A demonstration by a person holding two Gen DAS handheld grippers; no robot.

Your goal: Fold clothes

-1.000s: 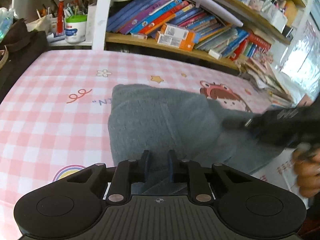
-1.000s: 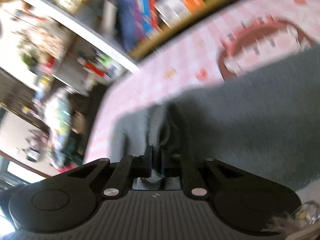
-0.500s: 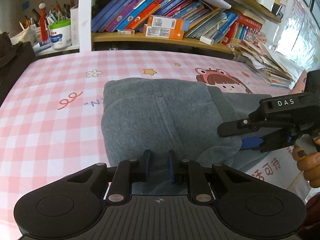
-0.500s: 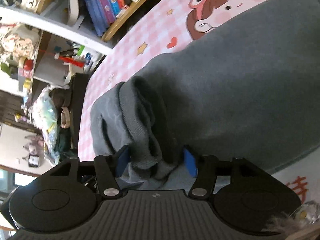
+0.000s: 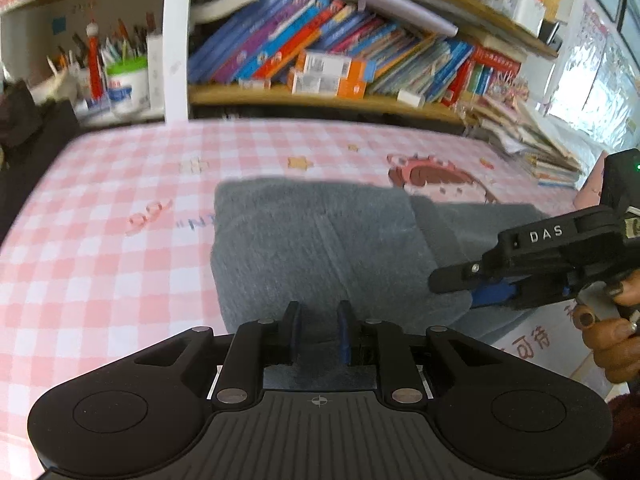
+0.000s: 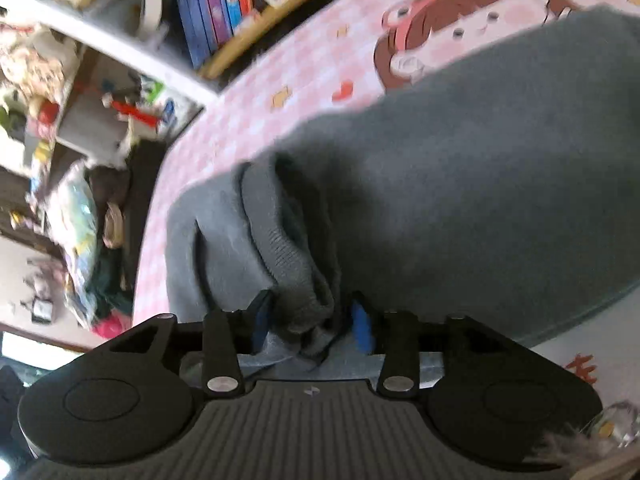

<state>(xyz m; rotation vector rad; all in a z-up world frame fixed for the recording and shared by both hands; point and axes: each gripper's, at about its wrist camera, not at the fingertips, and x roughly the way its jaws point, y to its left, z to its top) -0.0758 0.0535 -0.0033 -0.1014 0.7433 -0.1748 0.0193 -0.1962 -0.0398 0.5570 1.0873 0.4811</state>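
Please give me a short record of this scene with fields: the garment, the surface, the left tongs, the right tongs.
garment: grey garment, folded, lying flat
surface: pink checked cloth with cartoon prints
left tongs: left tongs, narrow gap, at the garment's near edge
right tongs: right tongs, apart, a ribbed grey fold loose between them
background: bookshelf

One grey garment (image 5: 320, 256) lay on one pink checked bench (image 5: 100, 248); two grippers were in view, the left gripper (image 5: 318, 334) and the right gripper (image 6: 310, 320); one hand (image 5: 612, 332) showed; one white tub (image 5: 126, 84) of pens stood beside one long row of books (image 5: 332, 56), too many to count.
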